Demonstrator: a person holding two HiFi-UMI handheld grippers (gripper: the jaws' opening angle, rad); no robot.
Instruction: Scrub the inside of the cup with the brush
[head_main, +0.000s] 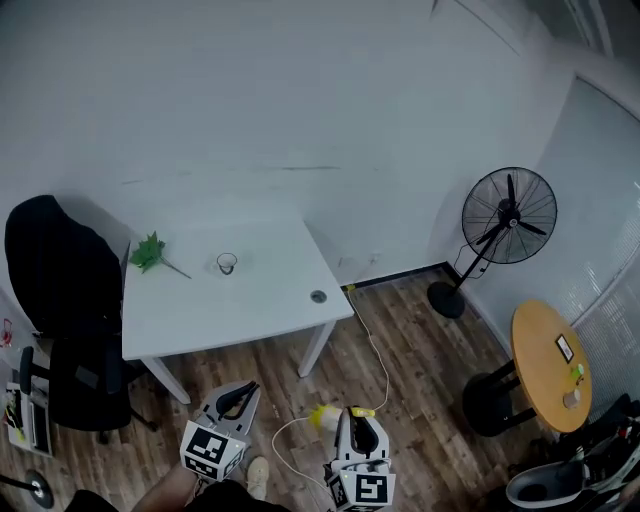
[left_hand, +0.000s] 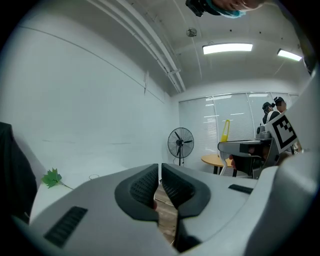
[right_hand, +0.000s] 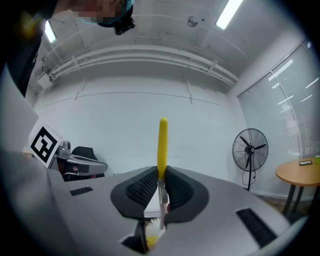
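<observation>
**A:** Where's the cup?

**B:** The cup (head_main: 227, 263) stands on the white tabletop (head_main: 250, 315), toward the far edge and near a green sprig (head_main: 150, 252). It is too small for me to tell whether anything is in it. It is well apart from both claws.

**A:** And the brush?

**B:** The brush (right_hand: 162, 142) is pinched in the right claw (right_hand: 161, 181). Its yellow handle pokes out past the jaws, and the bristles sit on the camera side of them.

**A:** The left claw?

**B:** The left claw (left_hand: 160, 176) is pressed together with nothing between the pads.

**A:** So how far along are we?

**B:** Barely begun, I'd say. The brush is in hand, but both claws hang over the wood floor (head_main: 400, 360), short of the tabletop. Still to do: reach the cup, probably steady it with the left claw, get the bristles inside and scrub.
</observation>
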